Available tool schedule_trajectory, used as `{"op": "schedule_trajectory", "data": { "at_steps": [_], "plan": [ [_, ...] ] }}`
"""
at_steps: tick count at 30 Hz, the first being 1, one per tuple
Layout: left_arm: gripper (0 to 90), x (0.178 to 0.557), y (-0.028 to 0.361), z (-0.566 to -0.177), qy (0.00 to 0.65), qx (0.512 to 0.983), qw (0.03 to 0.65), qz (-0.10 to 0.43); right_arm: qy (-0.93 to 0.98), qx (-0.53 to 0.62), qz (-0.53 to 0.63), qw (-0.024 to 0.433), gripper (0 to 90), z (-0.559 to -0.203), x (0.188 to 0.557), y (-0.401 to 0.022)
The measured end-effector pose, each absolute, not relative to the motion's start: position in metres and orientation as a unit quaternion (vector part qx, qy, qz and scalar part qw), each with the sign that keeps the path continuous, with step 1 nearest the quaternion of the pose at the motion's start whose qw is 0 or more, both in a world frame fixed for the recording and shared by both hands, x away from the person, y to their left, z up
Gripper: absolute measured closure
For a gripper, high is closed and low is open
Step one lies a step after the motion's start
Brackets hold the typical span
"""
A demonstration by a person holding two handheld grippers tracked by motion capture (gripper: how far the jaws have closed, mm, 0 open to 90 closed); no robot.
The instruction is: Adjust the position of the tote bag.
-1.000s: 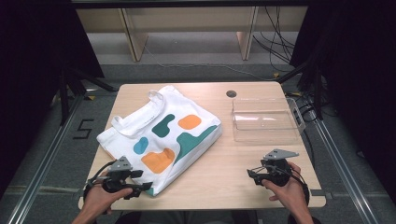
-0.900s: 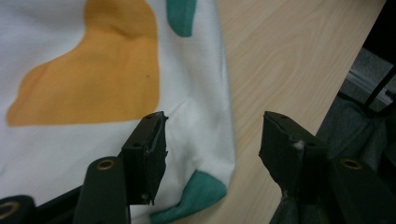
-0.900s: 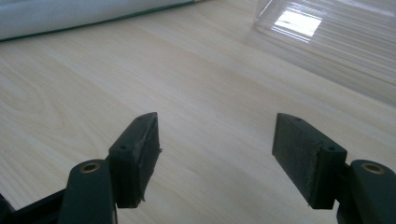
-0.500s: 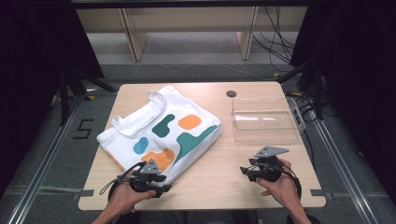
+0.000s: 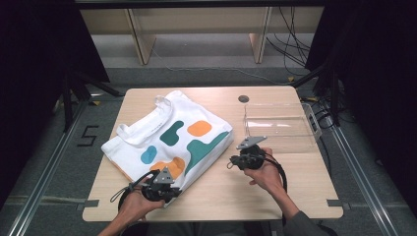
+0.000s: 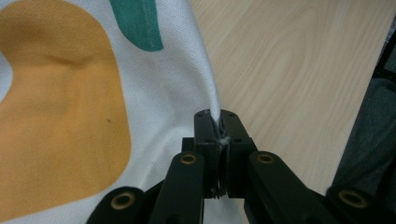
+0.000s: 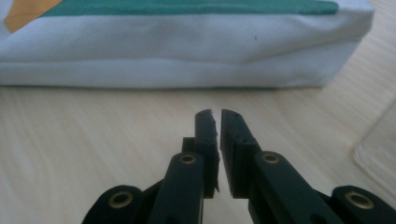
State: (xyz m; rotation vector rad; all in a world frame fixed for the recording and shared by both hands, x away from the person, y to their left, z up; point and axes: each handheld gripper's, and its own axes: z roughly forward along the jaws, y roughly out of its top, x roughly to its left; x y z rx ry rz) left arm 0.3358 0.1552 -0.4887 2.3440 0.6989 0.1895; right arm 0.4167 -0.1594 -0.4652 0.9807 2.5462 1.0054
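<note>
Both closed: left gripper (image 6: 218,125) pinches the tote bag (image 6: 93,93) edge; right gripper (image 7: 216,122) clenched, holding nothing.

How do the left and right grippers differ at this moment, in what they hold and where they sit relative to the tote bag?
The left gripper has just closed its fingers on the near corner of the tote bag, pinching the white fabric; the right gripper has just closed on nothing. The left sits at the bag's near edge; the right stands off its right side over bare table, pointing at it. Both are hand-held, with black fingers.
</note>
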Motion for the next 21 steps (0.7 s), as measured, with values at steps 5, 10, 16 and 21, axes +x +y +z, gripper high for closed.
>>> {"op": "schedule_trajectory", "data": {
  "at_steps": [5, 10, 16, 21],
  "plan": [
    [86.4, 0.334, 0.152, -0.489, 0.276, 0.897, 0.339, 0.068, 0.874, 0.327, 0.340, 0.121, 90.0, -0.470, 0.437, -0.139],
    [85.9, 0.334, 0.151, -0.489, 0.269, 0.898, 0.341, 0.069, 0.872, 0.326, 0.341, 0.129, 90.0, -0.471, 0.447, -0.128],
    [85.3, 0.333, 0.146, -0.489, 0.270, 0.899, 0.339, 0.067, 0.872, 0.329, 0.341, 0.126, 90.0, -0.476, 0.454, -0.120],
    [85.1, 0.334, 0.138, -0.488, 0.251, 0.905, 0.336, 0.065, 0.870, 0.345, 0.329, 0.126, 90.0, -0.475, 0.459, -0.117]
  ]
}}
